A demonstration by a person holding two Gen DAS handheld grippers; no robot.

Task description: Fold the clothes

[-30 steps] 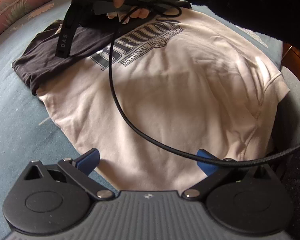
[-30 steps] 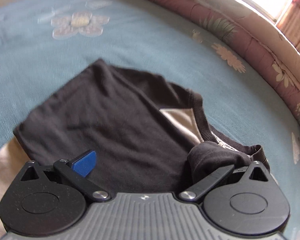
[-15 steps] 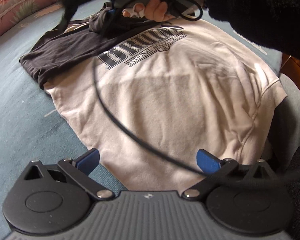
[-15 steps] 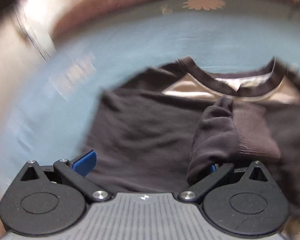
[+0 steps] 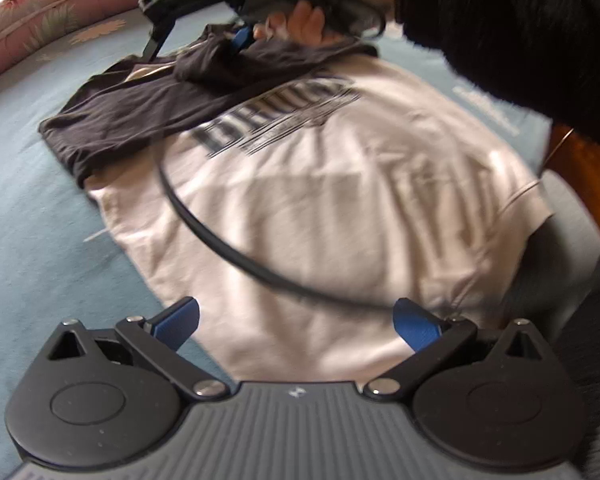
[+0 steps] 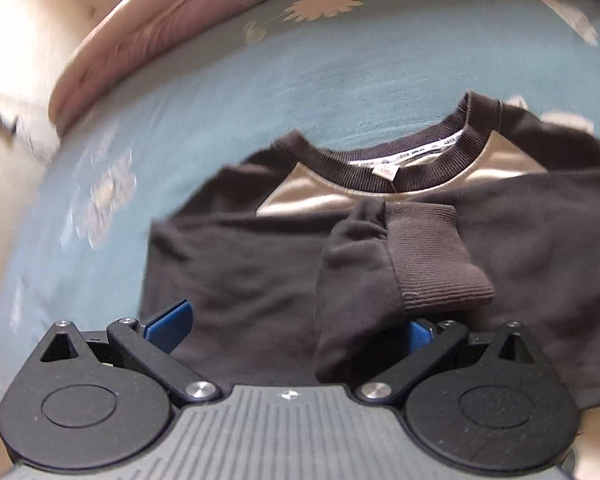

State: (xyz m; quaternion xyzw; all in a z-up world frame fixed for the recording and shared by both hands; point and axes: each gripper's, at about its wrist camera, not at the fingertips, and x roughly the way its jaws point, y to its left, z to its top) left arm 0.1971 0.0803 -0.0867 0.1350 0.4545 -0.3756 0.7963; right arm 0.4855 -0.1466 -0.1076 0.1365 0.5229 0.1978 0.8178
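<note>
Jaws: left gripper (image 5: 296, 320) wide apart, empty; right gripper (image 6: 296, 326) spread too, dark cuff (image 6: 423, 256) draped over its 3 o'clock finger, not pinched.
Sweatshirt (image 5: 331, 208) lies flat on the bed (image 5: 32, 224). Lay the sleeve (image 6: 240, 272) straight across the chest below the collar (image 6: 399, 160), cuff smoothed.

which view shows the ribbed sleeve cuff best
The right wrist view. The ribbed sleeve cuff fills the centre there, draped over the dark sleeve just ahead of the right gripper, ribbing plainly visible. In the left wrist view that part of the sweatshirt is far off, blurred and partly hidden by the hand; no cuff can be made out.
</note>
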